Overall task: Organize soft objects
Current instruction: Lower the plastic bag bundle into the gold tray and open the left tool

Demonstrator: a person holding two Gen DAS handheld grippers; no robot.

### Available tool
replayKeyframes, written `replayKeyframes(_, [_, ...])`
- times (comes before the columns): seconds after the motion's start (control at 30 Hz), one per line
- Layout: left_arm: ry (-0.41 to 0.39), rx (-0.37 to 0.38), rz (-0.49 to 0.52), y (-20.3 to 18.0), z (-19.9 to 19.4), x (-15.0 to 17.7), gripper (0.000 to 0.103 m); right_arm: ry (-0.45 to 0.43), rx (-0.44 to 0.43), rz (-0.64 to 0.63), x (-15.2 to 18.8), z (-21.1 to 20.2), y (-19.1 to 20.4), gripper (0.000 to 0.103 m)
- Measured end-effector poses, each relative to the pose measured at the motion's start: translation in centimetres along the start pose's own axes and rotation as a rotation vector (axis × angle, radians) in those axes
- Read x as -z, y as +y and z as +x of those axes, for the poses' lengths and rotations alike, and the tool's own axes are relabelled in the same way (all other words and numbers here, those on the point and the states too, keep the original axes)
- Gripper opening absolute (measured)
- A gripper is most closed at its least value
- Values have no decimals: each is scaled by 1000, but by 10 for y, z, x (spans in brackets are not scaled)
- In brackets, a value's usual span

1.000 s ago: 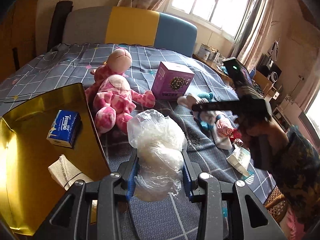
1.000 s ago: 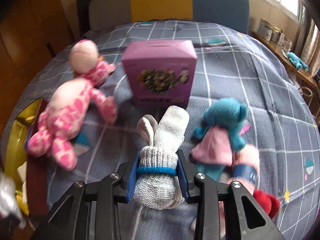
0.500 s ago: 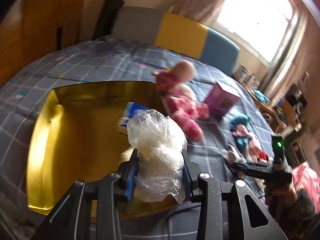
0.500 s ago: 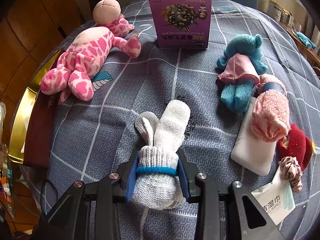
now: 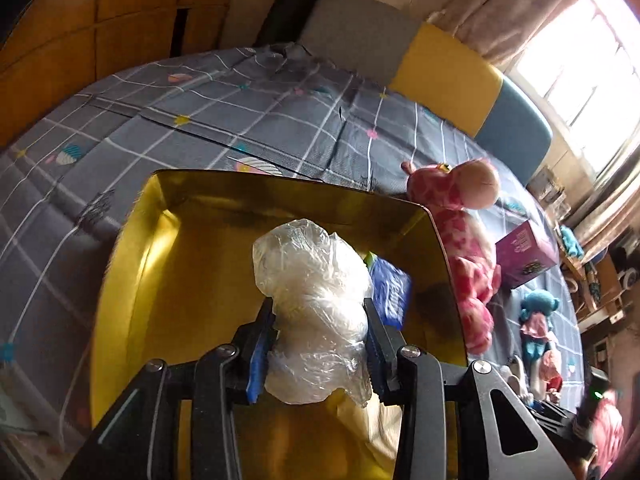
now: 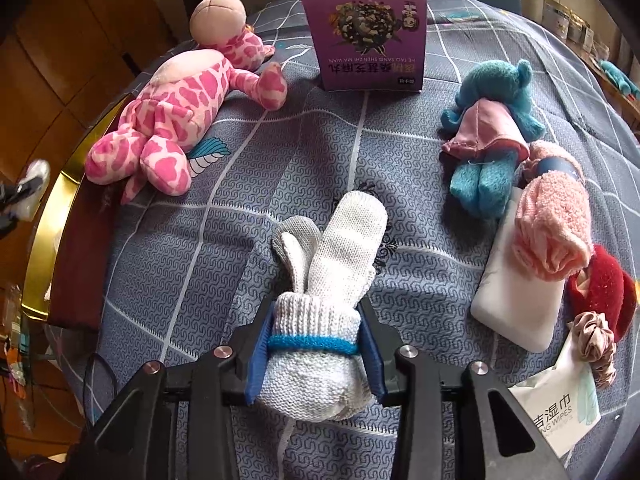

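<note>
Checked bedspread fills both views: since a second ago my left gripper (image 5: 318, 346), clamped on the bag (image 5: 314, 312), swung over the gold tray (image 5: 132, 264) at centre, while my right gripper (image 6: 316, 346) loosens around the gloves (image 6: 320, 308), lowered to the bed.

This is looking like a bedroom in a home. A bed (image 5: 280, 112) under a grey checked sheet is filling most of both views, with a padded headboard (image 5: 440, 72) in grey, yellow and blue running across the upper right of the left wrist view. Daylight is coming through a curtained window (image 5: 580, 60) at upper right, and wood panelling (image 5: 80, 40) is lining the upper left. Plush toys (image 6: 180, 112) are lying on the sheet.
</note>
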State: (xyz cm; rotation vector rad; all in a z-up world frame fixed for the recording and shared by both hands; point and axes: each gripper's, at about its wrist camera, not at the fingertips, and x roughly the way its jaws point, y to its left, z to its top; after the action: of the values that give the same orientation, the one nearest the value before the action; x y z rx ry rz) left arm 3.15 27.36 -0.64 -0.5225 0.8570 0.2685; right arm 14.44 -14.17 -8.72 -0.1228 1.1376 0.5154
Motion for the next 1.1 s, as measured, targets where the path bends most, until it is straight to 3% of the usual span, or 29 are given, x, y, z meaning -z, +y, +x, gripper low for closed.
replayKeyframes(0.17, [43, -46, 48, -10, 40, -22, 41, -18, 39, -32, 3, 1, 7, 41])
replayKeyframes(0.27, [73, -66, 65, -13, 64, -29, 47, -24, 47, -36, 5, 1, 8, 41])
replayKeyframes(0.37, [64, -77, 75, -17, 76, -33, 62, -29, 54, -40, 5, 1, 8, 42])
replayKeyframes(0.43, [57, -108, 89, -18, 79, -33, 62, -31, 61, -44, 5, 1, 9, 42])
replayKeyframes(0.7, [-23, -157, 99, -16, 36, -6, 63, -44, 79, -44, 5, 1, 11, 42])
replayKeyframes(1.1, [-135, -145, 161, -36, -41, 65, 67, -92, 130, -68, 13, 0, 18, 42])
